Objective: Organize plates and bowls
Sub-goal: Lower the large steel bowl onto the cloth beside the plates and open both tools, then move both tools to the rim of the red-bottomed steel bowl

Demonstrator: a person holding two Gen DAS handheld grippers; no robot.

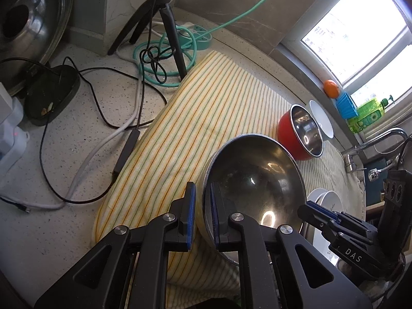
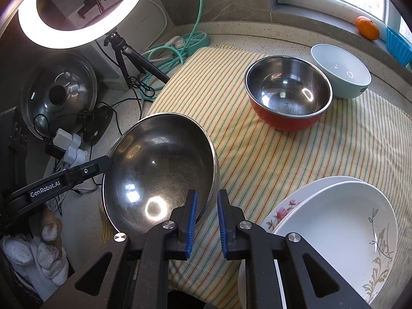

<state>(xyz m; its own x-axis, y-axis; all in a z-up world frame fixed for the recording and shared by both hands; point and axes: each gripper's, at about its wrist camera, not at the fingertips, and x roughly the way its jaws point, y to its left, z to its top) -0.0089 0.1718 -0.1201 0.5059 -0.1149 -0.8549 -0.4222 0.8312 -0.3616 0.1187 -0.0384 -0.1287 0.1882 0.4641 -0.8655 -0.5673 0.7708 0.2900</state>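
A large steel bowl [image 1: 257, 180] [image 2: 159, 167] stands tilted over a striped cloth [image 2: 283, 154]. My left gripper [image 1: 203, 206] is shut on its near-left rim, one blue pad inside and one outside. My right gripper [image 2: 207, 216] straddles the opposite rim; its pads stand slightly apart and cloth shows between the rim and the outer pad. Further back sit a red bowl with a steel inside [image 2: 288, 90] and a pale bowl [image 2: 340, 69]. Two white plates [image 2: 334, 221], one with flowers, are stacked at the right.
Left of the cloth lie a ring-light tripod [image 1: 167, 25], tangled cables [image 1: 85, 139], a green power strip [image 2: 195, 38] and a glass pot lid [image 2: 59, 90]. An orange [image 2: 367, 27] rests on the window sill. A faucet [image 1: 373, 141] stands at the right. A gloved hand [image 2: 46, 247] shows.
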